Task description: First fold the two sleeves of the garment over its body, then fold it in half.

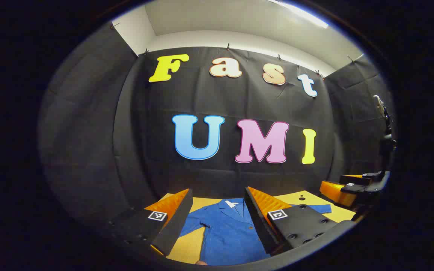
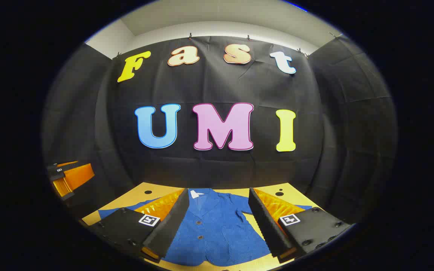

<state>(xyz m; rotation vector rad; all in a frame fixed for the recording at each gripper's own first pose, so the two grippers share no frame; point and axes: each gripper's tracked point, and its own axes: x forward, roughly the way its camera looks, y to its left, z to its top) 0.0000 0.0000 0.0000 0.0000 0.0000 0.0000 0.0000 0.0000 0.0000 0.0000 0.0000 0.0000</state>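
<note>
The left gripper (image 1: 217,214) stood wide open, holding nothing, its fingers (image 1: 173,222) framing the jacket (image 1: 226,233) lying flat on the table (image 1: 300,198) beyond. The right gripper (image 2: 217,218) was equally spread and empty, above the jacket's buttoned front, collar farthest away.

Yellow surface (image 2: 141,197) with a few small dark round holes near its far edge, seen in both views. Blue garment (image 2: 217,229) lies flat directly on it, front up, collar toward the black back wall, buttons showing, sleeves spread out to each side, hem near the front edge
</note>
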